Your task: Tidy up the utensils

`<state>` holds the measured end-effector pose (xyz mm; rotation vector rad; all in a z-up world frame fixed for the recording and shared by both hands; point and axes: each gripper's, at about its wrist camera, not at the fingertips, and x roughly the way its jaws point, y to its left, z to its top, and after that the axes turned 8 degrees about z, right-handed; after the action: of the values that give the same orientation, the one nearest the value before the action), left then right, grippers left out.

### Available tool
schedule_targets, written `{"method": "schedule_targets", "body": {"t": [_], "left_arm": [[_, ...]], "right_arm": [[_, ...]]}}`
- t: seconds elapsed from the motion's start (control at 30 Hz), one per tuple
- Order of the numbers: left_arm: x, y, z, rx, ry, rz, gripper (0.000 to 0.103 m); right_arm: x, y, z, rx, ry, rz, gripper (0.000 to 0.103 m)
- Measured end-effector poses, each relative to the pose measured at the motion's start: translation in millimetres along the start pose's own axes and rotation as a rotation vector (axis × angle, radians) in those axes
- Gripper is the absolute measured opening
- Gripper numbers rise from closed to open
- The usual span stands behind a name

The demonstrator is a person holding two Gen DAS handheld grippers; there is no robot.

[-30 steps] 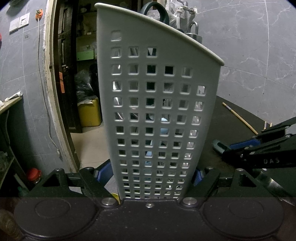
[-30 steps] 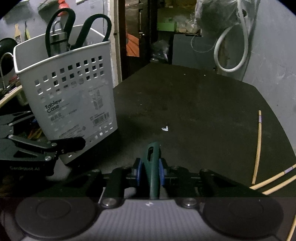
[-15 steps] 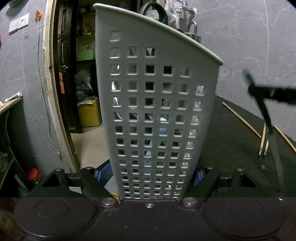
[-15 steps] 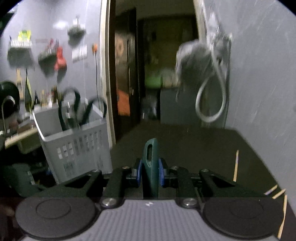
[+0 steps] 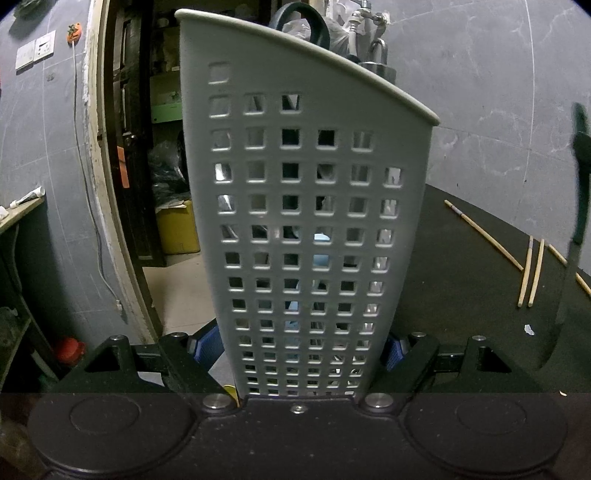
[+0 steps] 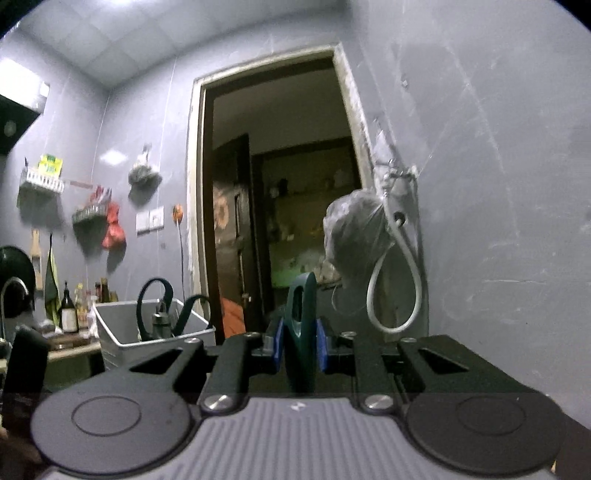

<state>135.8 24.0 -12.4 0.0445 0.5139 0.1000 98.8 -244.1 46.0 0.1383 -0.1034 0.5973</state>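
Scissors (image 6: 155, 306) already stand in the caddy (image 5: 306, 221), pinched by the left gripper (image 5: 299, 350); right gripper (image 6: 299, 350) fingers pinch a green-handled knife (image 6: 301, 325); chopsticks (image 5: 532, 273) at 3 o'clock on the table (image 5: 461, 295) remain.

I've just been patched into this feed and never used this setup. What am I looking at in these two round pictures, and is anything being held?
There is no robot arm here: a person carries a two-finger gripper in each hand, and each gripper has a wide-angle camera looking out along its fingers.

The left-hand picture is from the left gripper. Its blue pads are shut on the sides of a grey perforated basket, which already holds scissors. Behind it on the dark table lie loose chopsticks.

The right-hand picture is from the right gripper, tipped up toward a doorway. It is shut on a dark green handle; the left view suggests a knife hanging blade down. The basket shows at lower left there.
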Motion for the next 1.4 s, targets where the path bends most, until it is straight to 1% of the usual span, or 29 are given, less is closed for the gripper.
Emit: {"method": "schedule_targets", "body": {"t": [0.13, 0.3, 0.4, 0.53, 0.6, 0.67, 0.77, 0.87, 0.93, 0.97, 1.0, 1.03, 1.1, 1.13, 1.17, 1.23, 1.27, 1.3, 1.37, 1.4], "left_arm": [[0.0, -1.9, 0.3, 0.008, 0.002, 0.006, 0.083], [-0.5, -4.8, 1.2, 0.014, 0.003, 0.017, 0.083], [-0.8, -6.1, 1.7, 0.016, 0.003, 0.021, 0.083], [-1.5, -8.6, 1.4, 0.019, 0.002, 0.024, 0.084], [-2.0, -8.5, 1.4, 0.016, 0.002, 0.023, 0.084], [-2.0, -7.9, 1.5, 0.015, 0.003, 0.022, 0.084], [-2.0, -7.5, 1.6, 0.016, 0.003, 0.019, 0.084], [-1.6, -7.7, 1.6, 0.016, 0.003, 0.018, 0.084], [-1.6, -7.1, 1.5, 0.012, 0.001, 0.016, 0.084], [-1.5, -6.5, 1.4, 0.010, 0.001, 0.015, 0.084], [-1.5, -5.9, 1.2, 0.008, 0.000, 0.014, 0.084], [-1.5, -5.4, 1.0, 0.008, -0.001, 0.013, 0.084], [-1.4, -5.2, 0.6, 0.010, -0.002, 0.011, 0.084], [-1.4, -5.5, 0.6, 0.013, -0.003, 0.010, 0.084], [-1.6, -5.5, 0.4, 0.014, -0.003, 0.009, 0.084], [-1.6, -5.0, 0.3, 0.011, -0.003, 0.005, 0.084], [-1.8, -4.5, 0.2, 0.009, -0.004, 0.004, 0.084], [-1.8, -3.9, 0.1, 0.007, -0.004, 0.002, 0.084], [-1.6, -2.7, 0.2, 0.004, -0.003, 0.000, 0.084], [-1.5, -2.3, 0.3, 0.006, -0.003, -0.001, 0.084]], "right_arm": [[-24.0, -1.3, -5.0, 0.024, -0.079, -0.031, 0.021], [-32.2, -3.4, -3.5, 0.025, -0.114, -0.047, 0.021], [-34.3, -5.7, -4.2, 0.041, -0.117, -0.051, 0.021], [-28.7, -9.7, -8.6, 0.069, -0.075, -0.044, 0.015], [-26.1, -11.7, -11.7, 0.082, -0.049, -0.033, 0.013], [-23.8, -13.5, -16.1, 0.089, -0.020, -0.027, 0.013], [-15.7, -18.9, -22.2, 0.123, 0.049, -0.028, 0.013], [-10.0, -31.0, -23.6, 0.201, 0.121, -0.046, 0.014], [-8.2, -40.0, -23.5, 0.249, 0.162, -0.064, 0.018], [-6.9, -45.7, -24.0, 0.277, 0.186, -0.067, 0.022], [-7.9, -49.7, -26.8, 0.303, 0.199, -0.076, 0.031], [-7.5, -55.2, -28.2, 0.332, 0.207, -0.091, 0.035], [-9.9, -66.0, -29.5, 0.390, 0.222, -0.115, 0.036], [-12.9, -70.4, -29.2, 0.402, 0.224, -0.131, 0.039], [-16.7, -74.6, -28.3, 0.403, 0.225, -0.152, 0.040], [-23.8, -80.2, -23.2, 0.383, 0.244, -0.210, 0.048], [-28.8, -82.3, -20.7, 0.377, 0.252, -0.237, 0.050], [-33.4, -83.9, -18.4, 0.375, 0.263, -0.256, 0.054], [-44.5, -86.2, -14.0, 0.377, 0.285, -0.296, 0.058], [-50.0, -86.6, -12.7, 0.373, 0.297, -0.323, 0.062]]}}
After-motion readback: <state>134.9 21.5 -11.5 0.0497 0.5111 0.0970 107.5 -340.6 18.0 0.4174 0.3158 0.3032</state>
